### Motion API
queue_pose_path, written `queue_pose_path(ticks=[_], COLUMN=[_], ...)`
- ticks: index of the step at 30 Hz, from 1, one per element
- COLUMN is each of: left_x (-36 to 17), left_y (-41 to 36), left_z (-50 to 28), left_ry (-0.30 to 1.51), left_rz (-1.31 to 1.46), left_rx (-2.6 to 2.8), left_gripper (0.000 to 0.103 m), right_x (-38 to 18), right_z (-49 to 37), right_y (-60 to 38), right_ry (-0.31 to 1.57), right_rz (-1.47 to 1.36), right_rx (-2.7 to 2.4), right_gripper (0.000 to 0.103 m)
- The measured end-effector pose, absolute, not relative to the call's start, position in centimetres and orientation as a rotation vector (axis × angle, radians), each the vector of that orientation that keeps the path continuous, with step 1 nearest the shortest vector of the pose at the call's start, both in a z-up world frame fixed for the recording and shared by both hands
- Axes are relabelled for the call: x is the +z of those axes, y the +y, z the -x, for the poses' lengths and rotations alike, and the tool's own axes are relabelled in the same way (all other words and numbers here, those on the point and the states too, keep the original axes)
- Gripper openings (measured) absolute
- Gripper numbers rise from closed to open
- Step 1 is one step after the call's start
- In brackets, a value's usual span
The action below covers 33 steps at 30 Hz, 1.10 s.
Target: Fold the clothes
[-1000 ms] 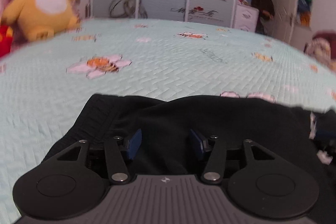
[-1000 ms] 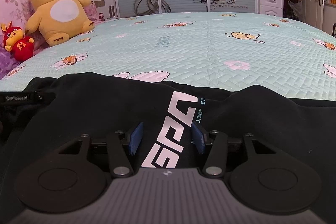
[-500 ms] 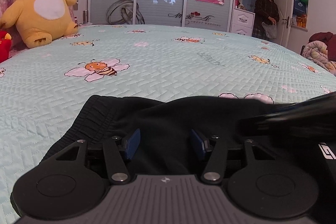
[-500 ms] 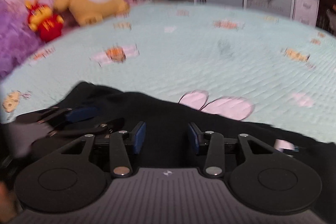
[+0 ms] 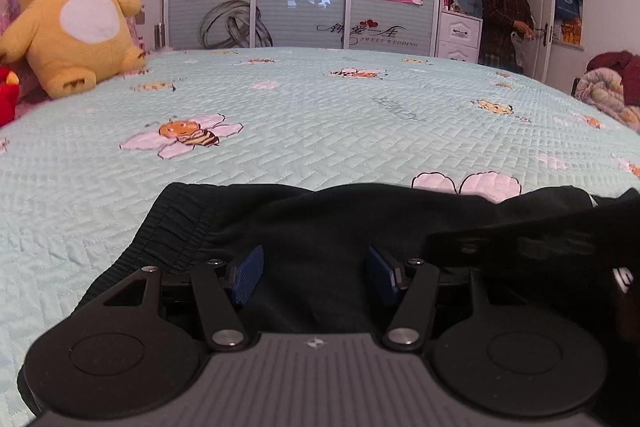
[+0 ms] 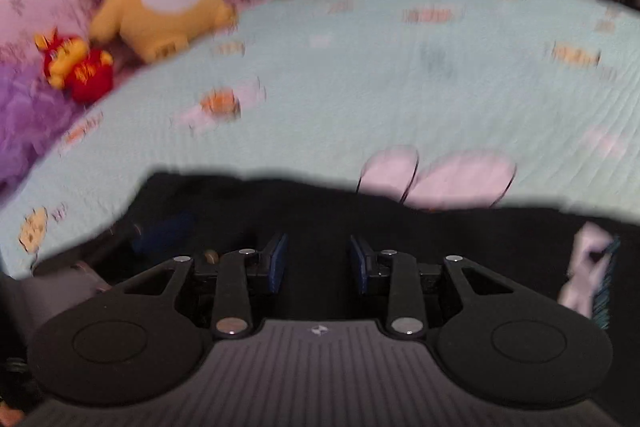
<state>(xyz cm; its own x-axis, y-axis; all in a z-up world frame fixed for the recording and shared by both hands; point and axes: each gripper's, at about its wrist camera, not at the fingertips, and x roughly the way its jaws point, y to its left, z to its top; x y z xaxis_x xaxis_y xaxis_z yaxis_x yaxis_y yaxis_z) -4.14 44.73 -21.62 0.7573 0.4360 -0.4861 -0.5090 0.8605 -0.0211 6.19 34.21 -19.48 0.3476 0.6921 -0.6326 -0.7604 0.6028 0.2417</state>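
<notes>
A black garment (image 5: 320, 227) lies spread on the near edge of the bed (image 5: 320, 131), ribbed waistband to the left. The left gripper (image 5: 316, 273) hovers low over it, blue pads (image 5: 248, 273) apart and just opening wider, cloth beneath them but nothing pinched. The right gripper (image 6: 318, 263) is over the same dark cloth, its jaws just narrowing yet a clear gap remains; that view is blurred. A yellow plush toy (image 5: 72, 15) sits at the headboard. A person (image 5: 506, 15) stands by the door.
</notes>
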Motion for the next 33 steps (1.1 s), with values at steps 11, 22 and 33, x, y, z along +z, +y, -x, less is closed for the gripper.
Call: queue_pose_path(ticks=[11, 22, 33], left_x=[-21.7, -21.8, -21.9], left_y=[44.7, 44.6, 44.1], left_z=[4.1, 3.9, 4.0], left_ry=[0.487, 0.491, 0.489], left_rz=[0.156, 0.14, 0.117], left_rx=[0.516, 0.522, 0.53], left_gripper=[0.063, 0.064, 0.065], right_x=[-17.7, -17.9, -20.0], right_z=[-7.6, -13.6, -18.3], right_y=[29.7, 25.6, 15.7], right_ry=[0.708, 0.584, 0.56], right_rz=[0.041, 0.12, 0.258], right_rx=[0.853, 0.613, 0.438], right_gripper=[0.044, 0.013, 0.026])
